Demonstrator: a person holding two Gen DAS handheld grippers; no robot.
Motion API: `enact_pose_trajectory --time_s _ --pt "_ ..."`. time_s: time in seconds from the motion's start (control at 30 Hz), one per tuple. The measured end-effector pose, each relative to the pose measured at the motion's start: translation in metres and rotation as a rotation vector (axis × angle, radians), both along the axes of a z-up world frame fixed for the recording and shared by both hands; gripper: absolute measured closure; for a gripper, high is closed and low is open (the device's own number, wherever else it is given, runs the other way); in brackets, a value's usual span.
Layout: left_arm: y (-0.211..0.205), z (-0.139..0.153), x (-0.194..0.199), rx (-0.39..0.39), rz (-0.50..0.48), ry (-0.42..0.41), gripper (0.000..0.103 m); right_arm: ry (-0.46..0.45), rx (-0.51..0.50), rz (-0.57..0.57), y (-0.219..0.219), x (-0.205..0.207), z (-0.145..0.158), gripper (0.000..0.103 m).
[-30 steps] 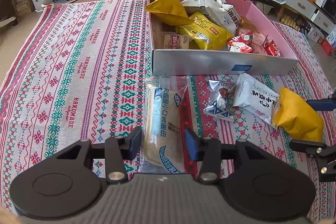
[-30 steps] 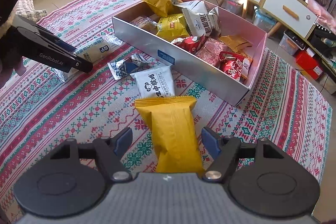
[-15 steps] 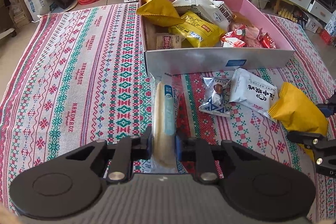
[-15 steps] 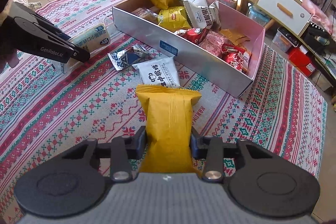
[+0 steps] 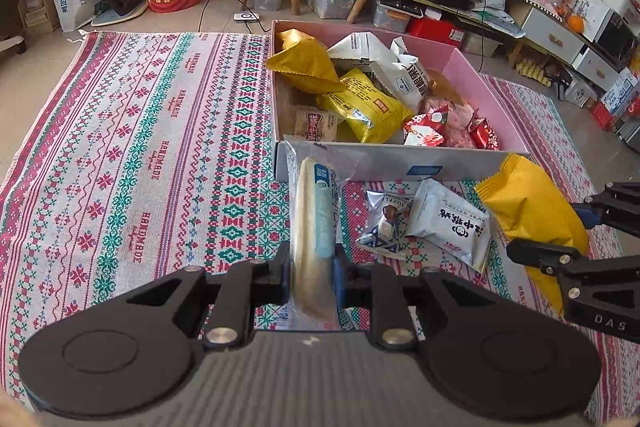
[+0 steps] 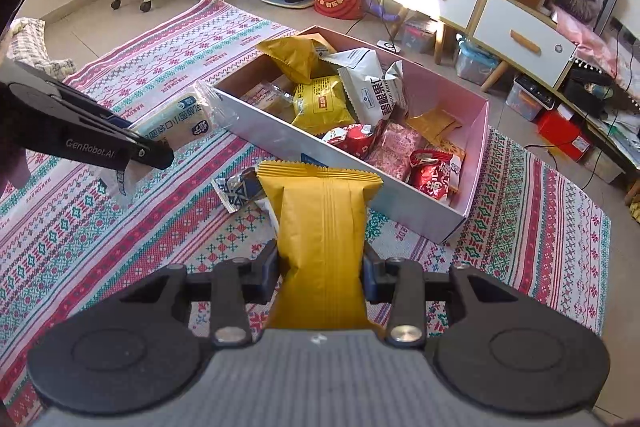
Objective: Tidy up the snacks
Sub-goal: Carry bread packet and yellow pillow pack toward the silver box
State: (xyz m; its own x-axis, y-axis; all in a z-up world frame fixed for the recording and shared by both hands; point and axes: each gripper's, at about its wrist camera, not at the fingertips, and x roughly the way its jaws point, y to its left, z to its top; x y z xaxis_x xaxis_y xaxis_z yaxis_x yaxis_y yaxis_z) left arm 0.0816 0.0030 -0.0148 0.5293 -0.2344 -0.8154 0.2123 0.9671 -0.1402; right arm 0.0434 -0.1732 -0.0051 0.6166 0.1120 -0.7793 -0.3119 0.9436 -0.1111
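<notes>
Lifted since a second ago: clear-wrapped bread stick (image 5: 314, 227) pinched edgewise in left gripper (image 5: 311, 273), yellow snack pouch (image 6: 322, 227) clamped in right gripper (image 6: 320, 267), both just short of pink box (image 6: 478, 147). Light, soft, crinkly; best held mid-body, gently.

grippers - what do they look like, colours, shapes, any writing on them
Both are matte black with round disc plates, silver pivot screws and blue pads. The left claw has "GenRobot.AI" in white on its side; the right claw shows "DAS". No cables or sleeves visible.
</notes>
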Motion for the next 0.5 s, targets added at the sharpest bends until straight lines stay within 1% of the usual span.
enact_pose_trajectory --time_s 0.17,0.33,0.5 --pt "-0.002 0.01 0.002 -0.044 -0.008 -0.007 0.079 -0.008 0.053 -0.078 -0.014 0.015 0.007 0.067" --pt "-0.013 0.026 0.011 -0.03 -0.036 -0.054 0.079 -0.021 0.094 -0.164 -0.028 0.031 0.011 0.067" --pt "-0.024 0.039 0.034 -0.042 -0.046 -0.091 0.079 -0.049 0.154 -0.231 -0.04 0.043 0.018 0.067"
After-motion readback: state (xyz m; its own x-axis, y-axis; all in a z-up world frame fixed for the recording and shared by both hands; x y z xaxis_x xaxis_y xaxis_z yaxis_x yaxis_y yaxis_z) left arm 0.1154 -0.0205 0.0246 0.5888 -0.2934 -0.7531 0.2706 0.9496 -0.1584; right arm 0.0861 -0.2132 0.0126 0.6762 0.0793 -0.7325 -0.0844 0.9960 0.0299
